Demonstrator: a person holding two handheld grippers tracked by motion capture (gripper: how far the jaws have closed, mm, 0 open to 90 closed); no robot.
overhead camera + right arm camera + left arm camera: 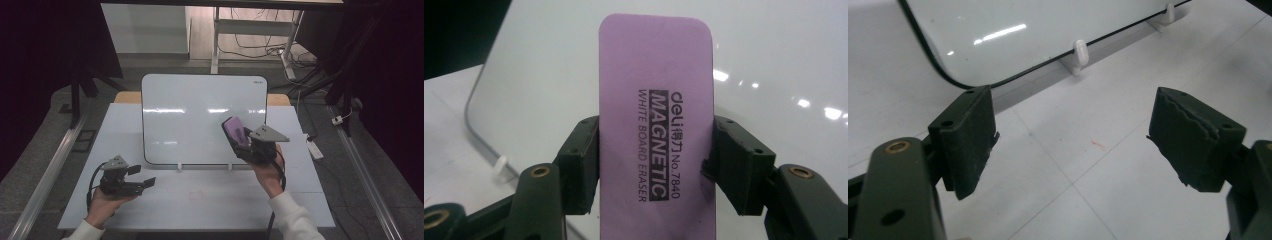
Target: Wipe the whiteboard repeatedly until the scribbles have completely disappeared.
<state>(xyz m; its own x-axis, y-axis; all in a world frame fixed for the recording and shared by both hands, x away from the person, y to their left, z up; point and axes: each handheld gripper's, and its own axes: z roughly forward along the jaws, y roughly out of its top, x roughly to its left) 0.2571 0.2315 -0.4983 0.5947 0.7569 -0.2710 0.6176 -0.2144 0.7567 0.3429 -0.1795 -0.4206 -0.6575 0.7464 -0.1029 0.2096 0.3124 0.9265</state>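
Observation:
A white board [200, 115] stands tilted on small white feet at the middle of the table [190, 200]. My right gripper [239, 136] is shut on a purple whiteboard eraser [235, 131], held up in front of the board's lower right part. In the right gripper view the eraser [656, 125] sits between both jaws, its printed face toward the camera, with the board [774, 60] behind it. My left gripper [141, 176] hovers low over the table's front left, open, with nothing between its jaws. In the left gripper view the gripper [1070, 145] faces the board's lower corner [998, 35].
White clip feet [1079, 52] hold the board's bottom edge. A faint red mark [1098, 145] lies on the table surface. Metal rails run along both sides of the table. Desk legs and cables [260, 45] stand on the floor behind it.

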